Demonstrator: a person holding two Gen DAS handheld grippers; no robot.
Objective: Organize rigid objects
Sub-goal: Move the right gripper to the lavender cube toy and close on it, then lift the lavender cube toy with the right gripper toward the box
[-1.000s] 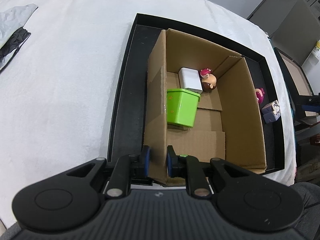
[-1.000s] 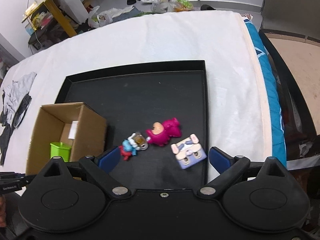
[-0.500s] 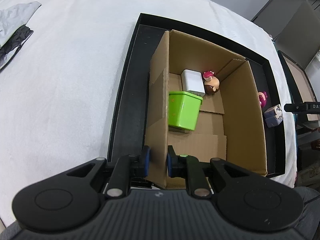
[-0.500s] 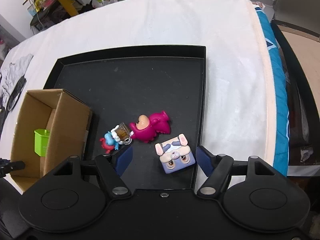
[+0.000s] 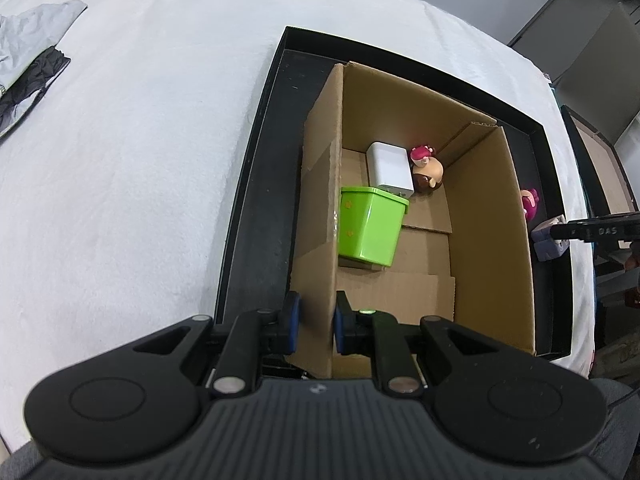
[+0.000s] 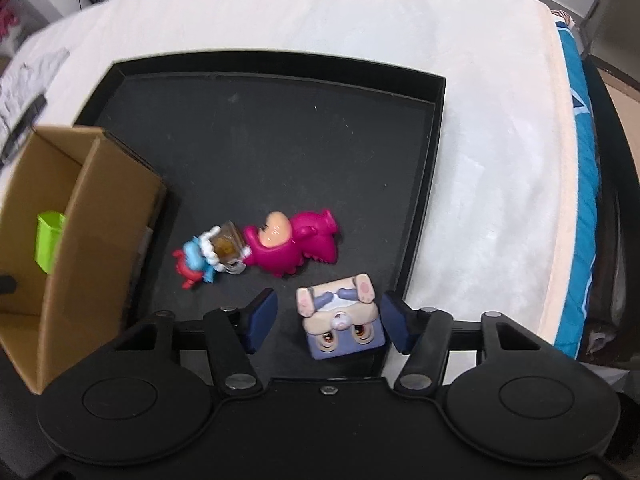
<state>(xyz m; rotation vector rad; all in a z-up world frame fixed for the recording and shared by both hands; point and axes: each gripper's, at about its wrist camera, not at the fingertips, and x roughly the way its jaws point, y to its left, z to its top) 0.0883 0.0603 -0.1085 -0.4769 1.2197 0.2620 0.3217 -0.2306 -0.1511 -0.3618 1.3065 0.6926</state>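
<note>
My left gripper (image 5: 316, 322) is shut on the near left wall of a cardboard box (image 5: 320, 216) that stands in a black tray (image 5: 260, 200). Inside the box are a green bin (image 5: 370, 230), a white cube (image 5: 390, 170) and a brown-headed figure (image 5: 428, 172). My right gripper (image 6: 328, 322) is open, its fingers on either side of a purple-and-cream bunny cube (image 6: 342, 322) on the tray (image 6: 280, 140). A magenta dinosaur toy (image 6: 296, 242) and a small blue-red figure (image 6: 200, 258) lie just beyond. The box (image 6: 100, 220) is to the left.
The tray sits on a white bedcover (image 5: 140, 140). Grey and black cloth (image 5: 28, 80) lies far left. The tray's right rim (image 6: 424, 208) is close to the bunny cube. A blue bed edge (image 6: 584, 160) and a dark frame run along the right.
My right gripper has moved forward and down until its open fingers straddle the bunny cube. My left gripper still holds the box wall, and its view has shifted slightly.
</note>
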